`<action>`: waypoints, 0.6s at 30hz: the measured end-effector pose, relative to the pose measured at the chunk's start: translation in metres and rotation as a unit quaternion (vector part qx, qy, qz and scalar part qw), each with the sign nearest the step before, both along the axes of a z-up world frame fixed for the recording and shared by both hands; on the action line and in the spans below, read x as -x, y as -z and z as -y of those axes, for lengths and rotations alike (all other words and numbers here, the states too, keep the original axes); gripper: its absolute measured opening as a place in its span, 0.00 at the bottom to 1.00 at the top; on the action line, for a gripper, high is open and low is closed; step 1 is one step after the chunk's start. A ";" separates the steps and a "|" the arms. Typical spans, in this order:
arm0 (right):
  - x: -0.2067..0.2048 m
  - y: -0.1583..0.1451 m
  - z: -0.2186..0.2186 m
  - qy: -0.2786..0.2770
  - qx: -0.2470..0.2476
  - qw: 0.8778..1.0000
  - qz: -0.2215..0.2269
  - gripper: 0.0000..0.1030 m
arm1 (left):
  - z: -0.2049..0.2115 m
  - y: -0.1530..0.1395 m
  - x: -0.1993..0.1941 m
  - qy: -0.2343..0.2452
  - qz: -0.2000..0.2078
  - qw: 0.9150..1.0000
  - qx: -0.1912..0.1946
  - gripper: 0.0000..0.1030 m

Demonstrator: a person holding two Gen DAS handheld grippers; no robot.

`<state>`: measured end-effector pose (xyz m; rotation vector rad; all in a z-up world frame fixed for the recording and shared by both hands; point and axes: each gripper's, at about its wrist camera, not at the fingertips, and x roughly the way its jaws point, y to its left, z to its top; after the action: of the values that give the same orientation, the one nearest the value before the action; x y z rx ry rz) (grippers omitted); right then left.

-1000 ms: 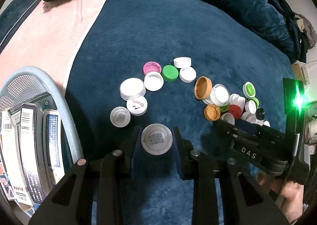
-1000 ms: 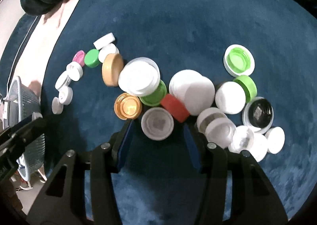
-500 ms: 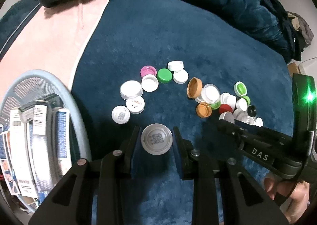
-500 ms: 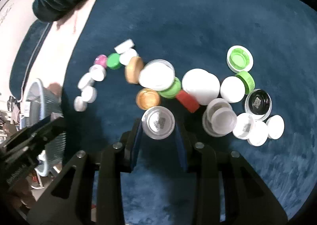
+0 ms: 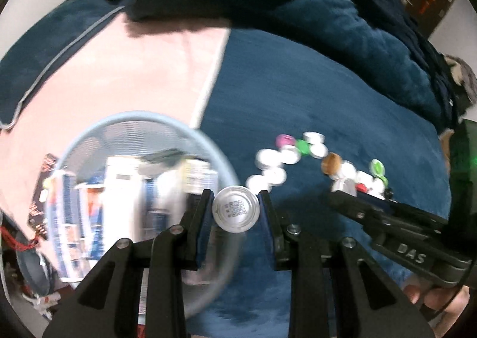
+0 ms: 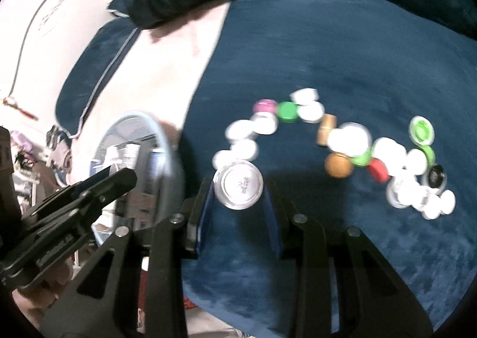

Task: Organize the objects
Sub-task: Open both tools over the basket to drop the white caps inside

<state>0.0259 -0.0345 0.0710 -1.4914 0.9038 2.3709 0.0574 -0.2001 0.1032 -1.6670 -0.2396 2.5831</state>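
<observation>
While both your grippers hang lifted, each grasps one cap.
Left gripper (image 5: 235, 211) pinches a white cap (image 5: 235, 212) beside the basket (image 5: 208, 141); right gripper (image 6: 240, 189) clamps a clear lid (image 6: 240, 187).

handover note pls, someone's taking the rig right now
Left tongs: shut on a white cap, held at the rim of the blue mesh basket.
Right tongs: shut on a clear-rimmed white cap, lifted above the blue blanket.
Done: two caps picked.
Left: probably drop both in the basket, then clear the cap pile on the blanket.
</observation>
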 end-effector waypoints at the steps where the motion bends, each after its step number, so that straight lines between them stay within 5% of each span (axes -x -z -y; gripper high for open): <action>1: 0.007 -0.002 0.009 -0.008 0.002 1.000 -0.004 0.32 | 0.010 0.000 -0.002 -0.012 0.000 1.000 0.001 0.30; 18: 0.073 -0.008 0.110 -0.102 0.015 0.994 -0.028 0.32 | 0.123 0.008 -0.040 -0.110 -0.005 0.994 -0.001 0.30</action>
<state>-0.0474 -0.1440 0.0793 -1.6067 0.8374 2.5648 0.0973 -0.3235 0.0951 -1.7175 -0.4491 2.7424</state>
